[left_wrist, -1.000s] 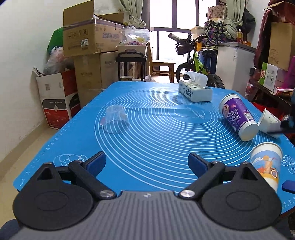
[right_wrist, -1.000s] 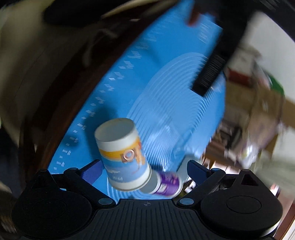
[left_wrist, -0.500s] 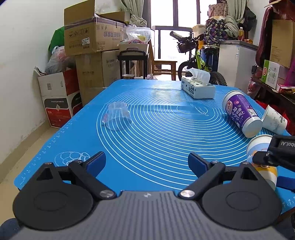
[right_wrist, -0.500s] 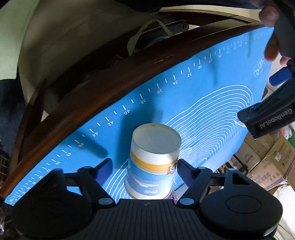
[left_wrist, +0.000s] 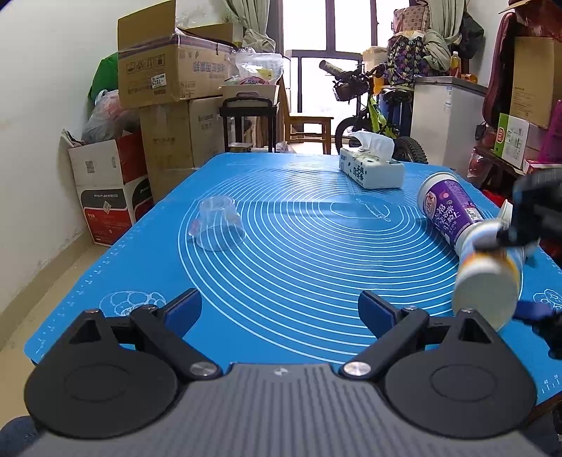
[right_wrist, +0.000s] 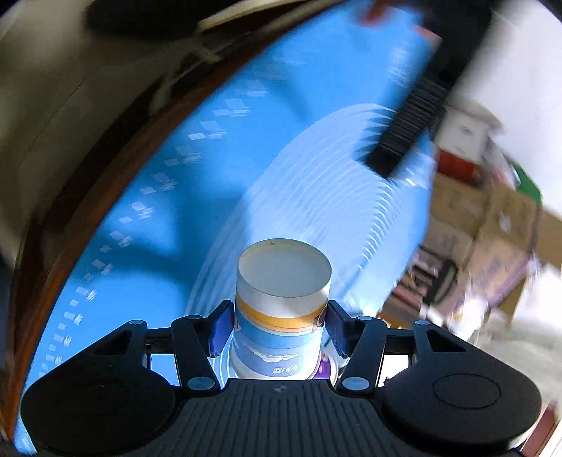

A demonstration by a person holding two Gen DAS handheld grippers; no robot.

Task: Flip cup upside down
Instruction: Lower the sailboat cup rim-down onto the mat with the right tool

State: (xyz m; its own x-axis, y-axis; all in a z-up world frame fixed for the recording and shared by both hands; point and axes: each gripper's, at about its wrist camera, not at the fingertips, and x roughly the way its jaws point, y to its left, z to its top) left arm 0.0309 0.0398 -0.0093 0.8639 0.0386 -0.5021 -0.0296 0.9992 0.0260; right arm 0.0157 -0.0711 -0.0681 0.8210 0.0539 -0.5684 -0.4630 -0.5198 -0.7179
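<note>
Daylight from the blown-out window [left_wrist: 316,24] lights the left wrist view brightly and sharply, with fisheye bending at its edges and only the cup [left_wrist: 488,281] smeared, while the right wrist view is heavily motion-blurred around its crisp cup [right_wrist: 282,302], with dark shadows on the mat [right_wrist: 168,225].

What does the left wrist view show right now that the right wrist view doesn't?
Only the left wrist view shows the open left hand-held gripper, the clear cup, the tissue box and the purple cup lying on its side. Only the right wrist view shows the right hand-held gripper with both fingers pressed on the orange-banded cup. Both show that cup tilted off upright, and the blue mat.
</note>
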